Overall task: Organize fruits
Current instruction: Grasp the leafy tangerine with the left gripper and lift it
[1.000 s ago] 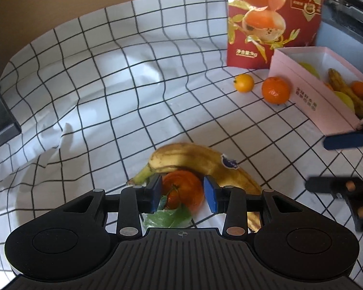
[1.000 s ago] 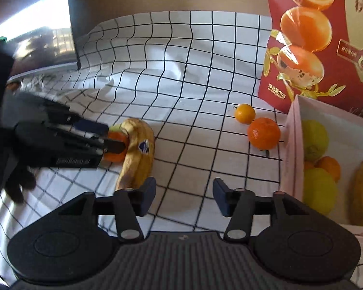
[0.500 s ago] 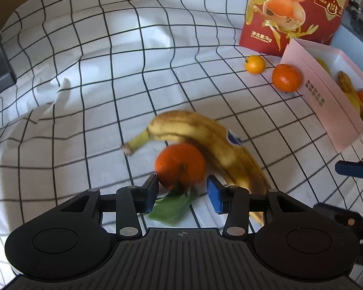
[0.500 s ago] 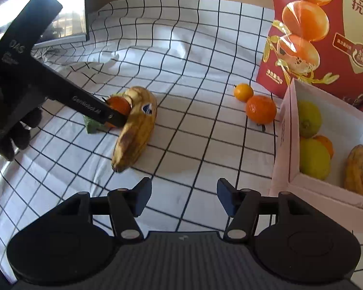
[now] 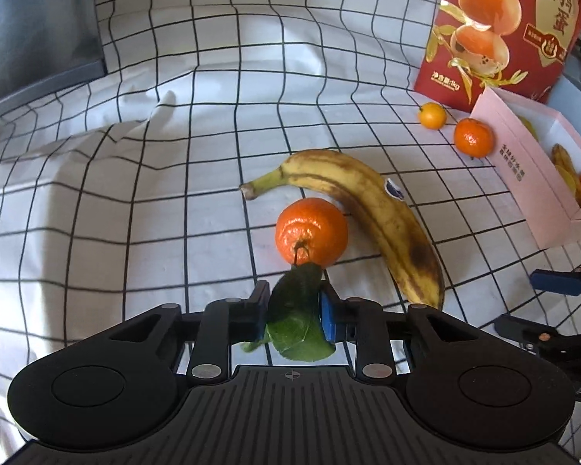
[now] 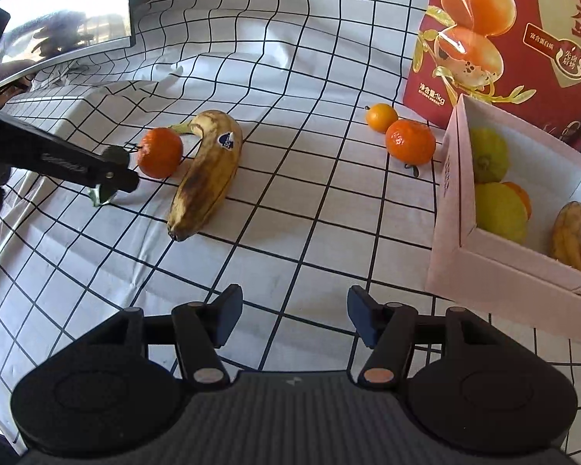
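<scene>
Leafy tangerine [image 5: 311,231] apparently touching spotted banana [image 5: 372,209]

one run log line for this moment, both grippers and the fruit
left gripper: shut on leaf of tangerine | right gripper: open, empty | banana: on cloth | pink box: part filled

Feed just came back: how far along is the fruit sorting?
Partly done: the pink box already holds several fruits. In hand: left gripper pinches the leaf of a mandarin; right gripper open, empty. Left on the cloth: that mandarin, banana, tangerine, small orange.
</scene>
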The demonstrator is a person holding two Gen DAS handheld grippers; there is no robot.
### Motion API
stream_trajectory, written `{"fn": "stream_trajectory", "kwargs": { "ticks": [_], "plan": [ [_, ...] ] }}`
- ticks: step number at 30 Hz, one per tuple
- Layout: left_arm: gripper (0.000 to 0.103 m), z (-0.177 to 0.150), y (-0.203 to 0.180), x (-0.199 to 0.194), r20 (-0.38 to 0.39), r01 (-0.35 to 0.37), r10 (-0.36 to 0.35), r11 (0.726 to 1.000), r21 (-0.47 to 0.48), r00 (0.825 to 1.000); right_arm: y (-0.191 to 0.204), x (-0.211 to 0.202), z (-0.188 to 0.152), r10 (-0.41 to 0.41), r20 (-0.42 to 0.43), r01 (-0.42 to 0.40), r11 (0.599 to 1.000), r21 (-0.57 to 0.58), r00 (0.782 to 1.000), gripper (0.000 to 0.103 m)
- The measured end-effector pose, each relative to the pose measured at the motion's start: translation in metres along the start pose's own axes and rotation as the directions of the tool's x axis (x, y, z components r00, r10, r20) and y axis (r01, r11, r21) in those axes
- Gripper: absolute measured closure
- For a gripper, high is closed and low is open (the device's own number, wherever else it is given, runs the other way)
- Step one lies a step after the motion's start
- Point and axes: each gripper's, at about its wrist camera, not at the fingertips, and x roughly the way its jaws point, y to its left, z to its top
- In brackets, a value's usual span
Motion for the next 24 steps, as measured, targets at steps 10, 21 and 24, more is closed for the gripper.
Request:
{"fn": "stream_trajectory", "kwargs": {
  "ticks": [10, 21, 24],
  "plan": [
    [0.07, -0.004, -0.006, -0.017, 0.034, 0.048, -0.048, 0.999, 0.013, 0.998, -0.003, 0.006, -0.005, 0.0, 0.012, 0.0, 1.0, 0.007, 1.0, 0.031],
    [0.07, 0.008, -0.013, -0.042, 0.135, 0.025, -0.033, 0.998, 0.059, 0.99, -0.01, 0.005, -0.019, -0.038, 0.07, 0.034, 0.998, 0.052, 0.997, 0.01],
    [0.07, 0.017, -0.02, -0.034, 0.167, 0.018, -0.03, 0.997, 0.073, 0.986, -0.012, 0.005, -0.026, -0.055, 0.106, 0.048, 0.996, 0.07, 0.993, 0.004]
  ]
}}
